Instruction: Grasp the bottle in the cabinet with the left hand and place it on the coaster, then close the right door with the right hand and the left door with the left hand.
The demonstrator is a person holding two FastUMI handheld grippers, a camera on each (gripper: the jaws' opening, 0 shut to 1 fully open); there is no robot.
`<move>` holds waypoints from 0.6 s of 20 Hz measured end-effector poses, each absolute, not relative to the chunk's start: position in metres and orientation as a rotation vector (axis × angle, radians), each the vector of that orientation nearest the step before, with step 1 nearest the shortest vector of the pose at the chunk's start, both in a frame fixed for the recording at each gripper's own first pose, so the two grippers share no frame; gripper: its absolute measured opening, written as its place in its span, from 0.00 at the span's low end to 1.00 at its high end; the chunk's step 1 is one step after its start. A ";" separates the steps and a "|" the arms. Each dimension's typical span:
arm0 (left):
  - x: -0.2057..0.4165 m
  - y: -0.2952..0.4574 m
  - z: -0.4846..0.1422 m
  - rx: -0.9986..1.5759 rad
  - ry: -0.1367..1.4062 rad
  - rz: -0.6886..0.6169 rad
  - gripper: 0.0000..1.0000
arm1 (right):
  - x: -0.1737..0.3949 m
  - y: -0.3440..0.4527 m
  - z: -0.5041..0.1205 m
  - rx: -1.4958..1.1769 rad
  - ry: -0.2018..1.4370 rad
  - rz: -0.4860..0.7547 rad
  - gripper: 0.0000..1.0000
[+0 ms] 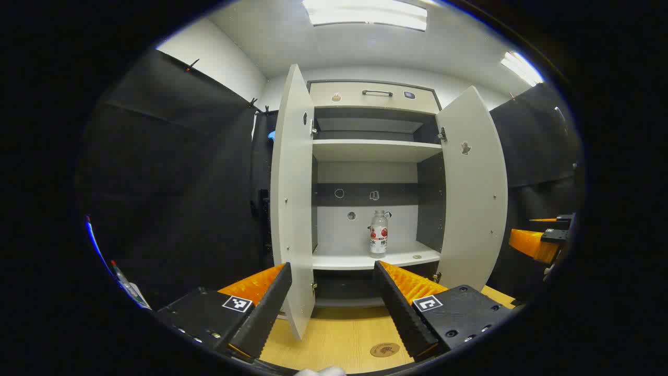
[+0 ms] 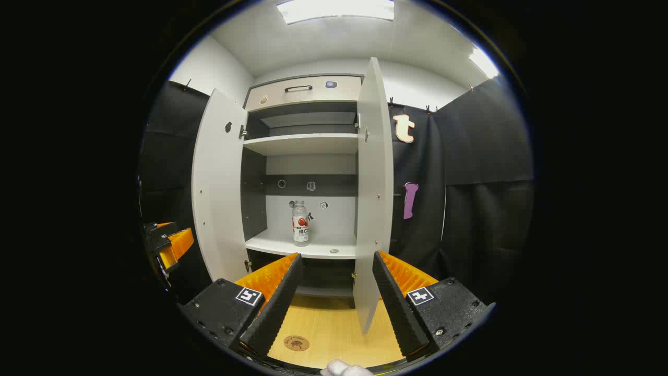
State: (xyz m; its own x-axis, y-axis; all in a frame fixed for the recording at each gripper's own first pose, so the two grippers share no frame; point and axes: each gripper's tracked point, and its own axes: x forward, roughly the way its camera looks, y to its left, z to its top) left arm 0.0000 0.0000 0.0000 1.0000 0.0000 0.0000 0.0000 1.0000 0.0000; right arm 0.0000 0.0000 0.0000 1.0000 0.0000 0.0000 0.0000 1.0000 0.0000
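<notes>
A clear bottle [image 1: 379, 232] with a red label stands upright on the lower shelf of the open cabinet [image 1: 376, 151], also seen in the right gripper view as the bottle [image 2: 300, 223]. A round brown coaster [image 1: 384, 349] lies on the wooden table in front; the same coaster [image 2: 296, 343] appears low in the right gripper view. Both doors stand wide open: left door [image 1: 292, 198], right door [image 1: 472, 188]. My left gripper [image 1: 332, 271] is open, well short of the cabinet. My right gripper [image 2: 335, 261] is open too, nothing between its fingers.
The wooden table [image 1: 339, 334] runs up to the cabinet base. A drawer with a handle [image 1: 377, 93] tops the cabinet. Black cloth walls flank both sides. The other gripper [image 1: 540, 240] shows at the right edge of the left gripper view.
</notes>
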 end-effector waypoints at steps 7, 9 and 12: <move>-0.004 0.009 -0.003 0.006 0.010 0.008 0.96 | 0.000 0.012 -0.004 -0.008 0.003 0.011 0.83; -0.003 0.010 -0.002 0.012 0.009 0.013 0.95 | 0.002 0.013 -0.005 -0.005 0.005 0.016 0.83; 0.001 0.008 -0.002 0.009 0.011 0.012 0.96 | 0.006 0.013 -0.007 -0.006 0.008 0.025 0.83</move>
